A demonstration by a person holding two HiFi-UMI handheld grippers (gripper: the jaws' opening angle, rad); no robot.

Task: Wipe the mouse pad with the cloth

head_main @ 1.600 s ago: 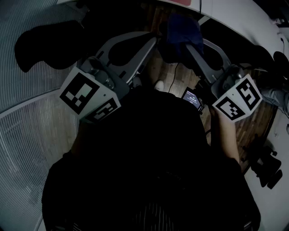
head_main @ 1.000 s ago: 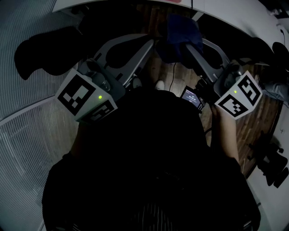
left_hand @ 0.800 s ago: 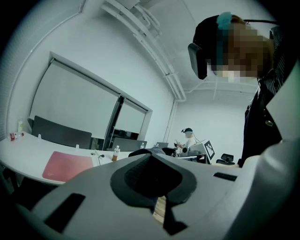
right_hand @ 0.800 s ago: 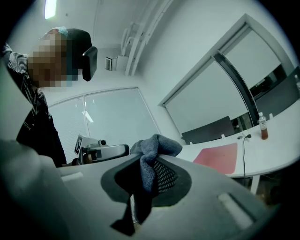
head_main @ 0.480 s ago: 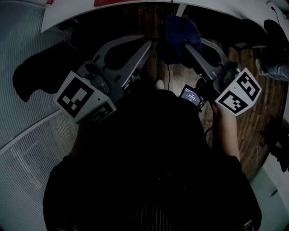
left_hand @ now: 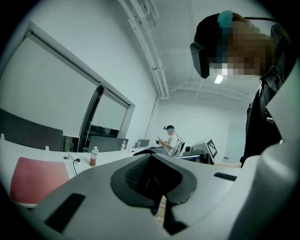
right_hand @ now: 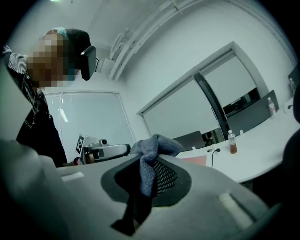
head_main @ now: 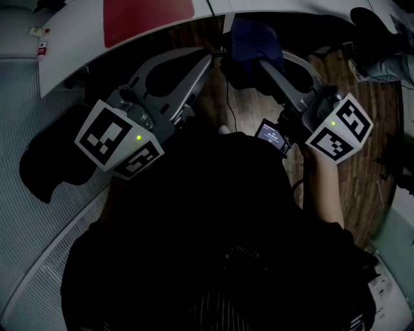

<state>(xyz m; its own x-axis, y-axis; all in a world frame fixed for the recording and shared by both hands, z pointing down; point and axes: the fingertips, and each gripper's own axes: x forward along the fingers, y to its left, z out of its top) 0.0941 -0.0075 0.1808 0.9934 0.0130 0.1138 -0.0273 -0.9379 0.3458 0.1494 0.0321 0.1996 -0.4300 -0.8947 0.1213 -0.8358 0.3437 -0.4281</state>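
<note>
Right gripper [head_main: 257, 61] has its fingers clamped on the blue cloth [right_hand: 155, 146], bunched up past the tips; left gripper [head_main: 212, 59] has its fingers together on nothing. The red pad [head_main: 149, 18] sits on the white table [head_main: 71, 40] ahead, well apart from both. Best approach, I'd say: lower the cloth flat onto the pad, steady an edge with the left, wipe in even strokes.
</note>
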